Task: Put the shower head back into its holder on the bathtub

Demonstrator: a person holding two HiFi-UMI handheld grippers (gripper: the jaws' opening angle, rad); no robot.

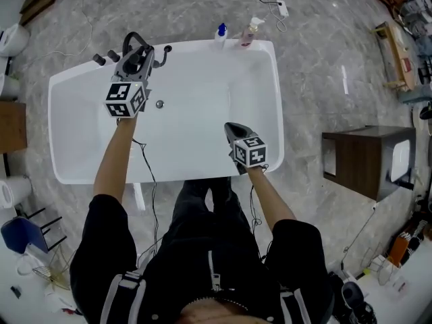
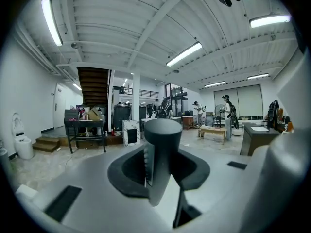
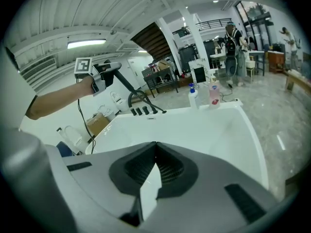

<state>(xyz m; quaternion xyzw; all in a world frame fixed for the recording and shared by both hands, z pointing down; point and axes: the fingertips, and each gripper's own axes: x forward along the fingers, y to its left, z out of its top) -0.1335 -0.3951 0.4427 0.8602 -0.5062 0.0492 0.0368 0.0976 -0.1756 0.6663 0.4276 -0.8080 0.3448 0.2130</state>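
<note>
- You stand on a grey marbled floor (image 1: 317,52).
- A dark wooden cabinet (image 1: 358,160) sits at your frame's right.
- Strip lights (image 2: 184,54) glow on the white ribbed ceiling (image 2: 112,28) above you.
- A dark staircase (image 2: 93,84) rises centre-left.

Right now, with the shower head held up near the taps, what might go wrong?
1. The left gripper holds the shower head by its smooth round handle, so it might slip or twist in the grip.
2. The knobs crowd the tub rim right there, and the head could knock one while being lowered.
3. A curved pipe beside them might snag it.
</note>
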